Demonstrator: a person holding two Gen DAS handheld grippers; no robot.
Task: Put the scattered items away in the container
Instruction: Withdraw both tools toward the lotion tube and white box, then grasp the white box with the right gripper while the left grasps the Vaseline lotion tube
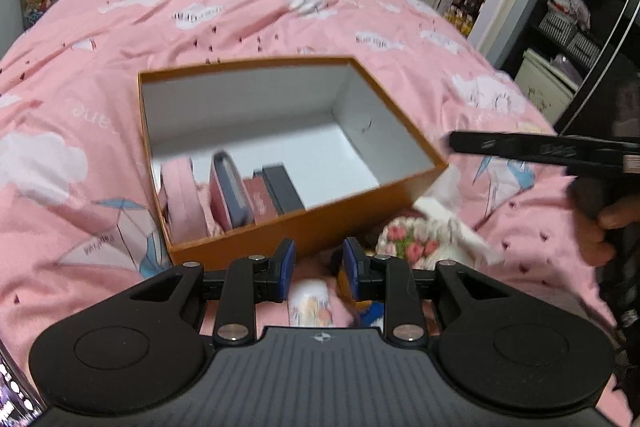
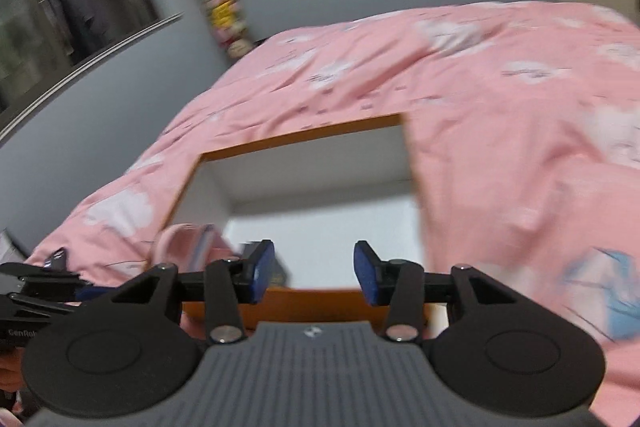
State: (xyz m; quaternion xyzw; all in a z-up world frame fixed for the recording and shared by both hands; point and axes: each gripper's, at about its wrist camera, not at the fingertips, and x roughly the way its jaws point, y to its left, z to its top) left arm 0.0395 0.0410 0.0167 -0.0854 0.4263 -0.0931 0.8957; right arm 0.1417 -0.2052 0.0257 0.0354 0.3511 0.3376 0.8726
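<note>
my right gripper (image 2: 314, 275) sits low centre in its view over the orange box's (image 1: 312, 227) near wall, jaws apart and empty, probably because it's already let its item go inside. my left gripper (image 1: 316, 267) is half-open with nothing pinched, bottom centre, above a pale tube (image 1: 312, 303) on the pink duvet (image 1: 240, 19). flower-print packet (image 1: 416, 243) at lower right waits too; the box wall blocks a straight push in.
</note>
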